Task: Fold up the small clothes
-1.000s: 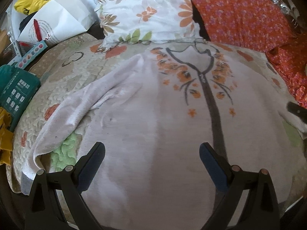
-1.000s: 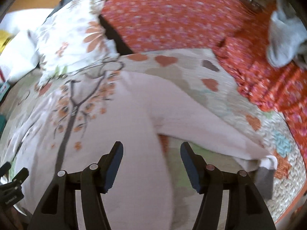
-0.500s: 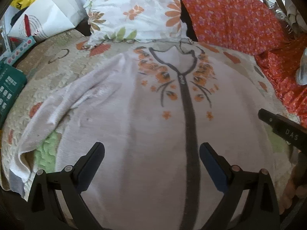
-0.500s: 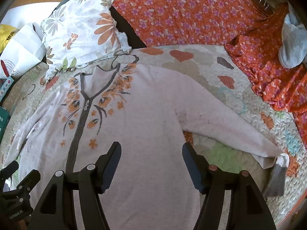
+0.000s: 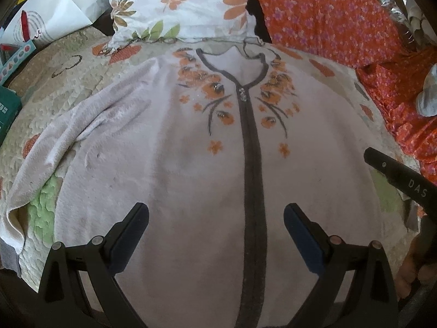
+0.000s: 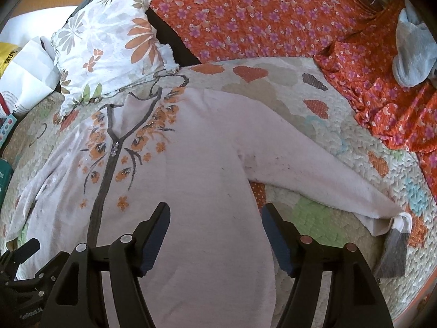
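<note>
A pale pink zip-up top [image 5: 177, 147] with orange flowers and a grey zipper band lies flat, front up, on a quilted bedspread [image 5: 54, 76]; it also shows in the right wrist view [image 6: 196, 147]. Its left sleeve [image 5: 35, 169] runs down to the left. Its right sleeve [image 6: 322, 180] stretches right and ends in a grey cuff [image 6: 393, 251]. My left gripper [image 5: 215, 218] is open and empty above the lower front of the top. My right gripper [image 6: 215, 218] is open and empty above the top's right side edge.
A floral pillow [image 5: 180, 2] and an orange flowered cushion [image 6: 245, 13] lie beyond the collar. Orange flowered cloth [image 6: 382, 82] and a grey garment [image 6: 412, 54] lie at the right. A white paper bag [image 5: 54, 13] and a green box [image 5: 8, 114] sit at the left.
Both grippers have pulled back and steadied, bringing more of the top into view. The left view has shifted right, so the zipper now sits between its fingers. The top has not moved.
</note>
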Demonstrator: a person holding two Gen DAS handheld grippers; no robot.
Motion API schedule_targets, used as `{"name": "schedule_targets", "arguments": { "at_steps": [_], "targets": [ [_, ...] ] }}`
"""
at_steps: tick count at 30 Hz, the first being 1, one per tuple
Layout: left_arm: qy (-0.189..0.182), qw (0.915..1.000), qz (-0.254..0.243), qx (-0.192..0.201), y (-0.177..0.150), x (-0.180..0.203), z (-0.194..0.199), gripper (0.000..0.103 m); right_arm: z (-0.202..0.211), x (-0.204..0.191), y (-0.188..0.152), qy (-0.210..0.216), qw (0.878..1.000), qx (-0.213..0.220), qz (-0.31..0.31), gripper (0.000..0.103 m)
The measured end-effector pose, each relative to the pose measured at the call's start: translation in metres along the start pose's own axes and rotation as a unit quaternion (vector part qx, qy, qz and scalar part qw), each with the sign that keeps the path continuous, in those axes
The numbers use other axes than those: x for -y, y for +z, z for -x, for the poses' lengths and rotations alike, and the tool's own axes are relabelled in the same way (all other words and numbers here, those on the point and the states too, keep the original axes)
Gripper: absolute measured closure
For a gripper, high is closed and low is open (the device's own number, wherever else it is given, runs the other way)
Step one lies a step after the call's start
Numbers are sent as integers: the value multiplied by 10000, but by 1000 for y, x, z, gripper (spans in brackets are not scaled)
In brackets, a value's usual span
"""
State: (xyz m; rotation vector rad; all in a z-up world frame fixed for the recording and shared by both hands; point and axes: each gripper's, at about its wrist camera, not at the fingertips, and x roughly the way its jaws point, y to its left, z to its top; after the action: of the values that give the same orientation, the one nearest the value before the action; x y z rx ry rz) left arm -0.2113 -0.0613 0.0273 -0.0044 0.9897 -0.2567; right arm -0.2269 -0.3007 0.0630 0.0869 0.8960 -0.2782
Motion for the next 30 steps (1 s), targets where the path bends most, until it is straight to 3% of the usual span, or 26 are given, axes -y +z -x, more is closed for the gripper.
{"name": "schedule_targets", "arguments": {
  "at_steps": [30],
  "targets": [
    [13,9983,11,-575,-7,-2,-32,4,-36,-4,-16,122,9989,-433,90,26]
  ]
}}
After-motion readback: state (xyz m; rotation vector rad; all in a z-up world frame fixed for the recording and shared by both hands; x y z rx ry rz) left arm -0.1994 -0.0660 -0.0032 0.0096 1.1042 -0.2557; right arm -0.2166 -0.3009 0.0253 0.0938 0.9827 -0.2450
